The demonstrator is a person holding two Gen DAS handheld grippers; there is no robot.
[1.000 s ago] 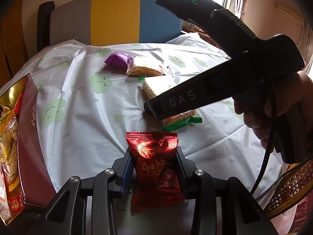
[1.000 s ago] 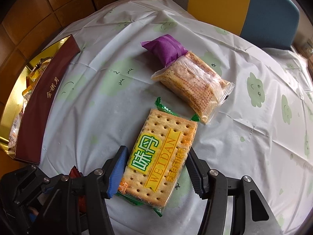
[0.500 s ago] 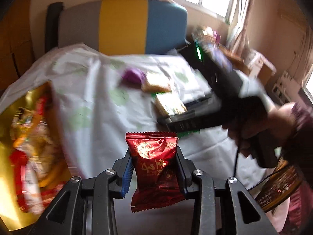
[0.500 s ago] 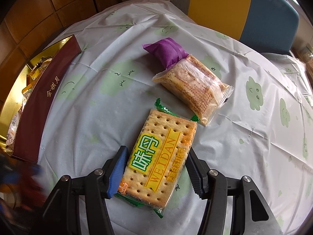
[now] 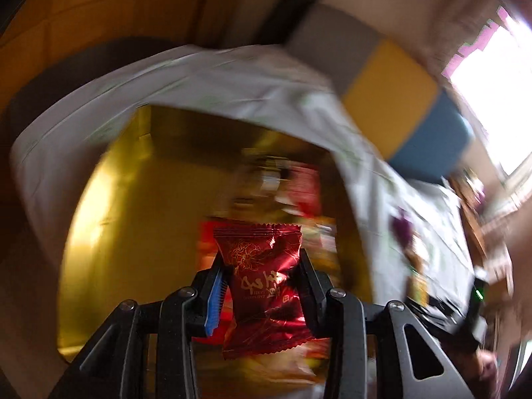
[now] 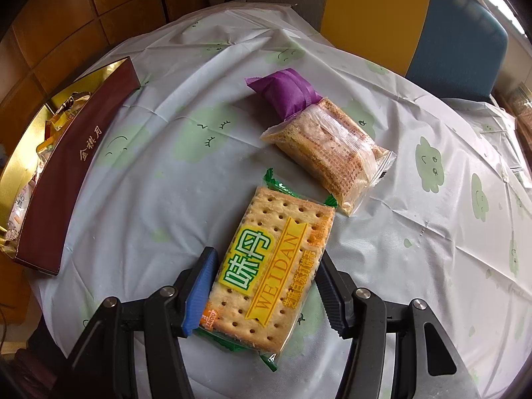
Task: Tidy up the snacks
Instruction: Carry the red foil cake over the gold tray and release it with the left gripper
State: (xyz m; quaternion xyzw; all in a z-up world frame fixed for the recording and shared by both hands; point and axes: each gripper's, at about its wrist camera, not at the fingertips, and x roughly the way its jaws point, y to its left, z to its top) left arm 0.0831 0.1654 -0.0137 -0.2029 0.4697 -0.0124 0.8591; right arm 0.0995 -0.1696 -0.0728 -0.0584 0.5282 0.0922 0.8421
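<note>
My left gripper [image 5: 261, 286] is shut on a red foil snack packet [image 5: 266, 286] and holds it in the air above the gold-lined snack box [image 5: 109, 219], which holds several blurred packets. My right gripper [image 6: 266, 289] has its jaws closed against both sides of the green-edged Weidan cracker pack [image 6: 272, 266], which lies on the tablecloth. Beyond it lie a clear-wrapped wafer pack [image 6: 329, 159] and a purple packet [image 6: 286, 94], touching each other. The same box [image 6: 66, 166] shows at the left edge of the right wrist view, maroon outside.
A round table under a white cloth with green cloud faces [image 6: 166, 199] carries everything. A grey, yellow and blue chair [image 6: 399, 16] stands behind the table. Wooden panels [image 6: 83, 16] are at the back left. The left wrist view is motion-blurred.
My left gripper has swung left with the red packet, from over the cloth to over the open box. My right gripper stays around the cracker pack.
</note>
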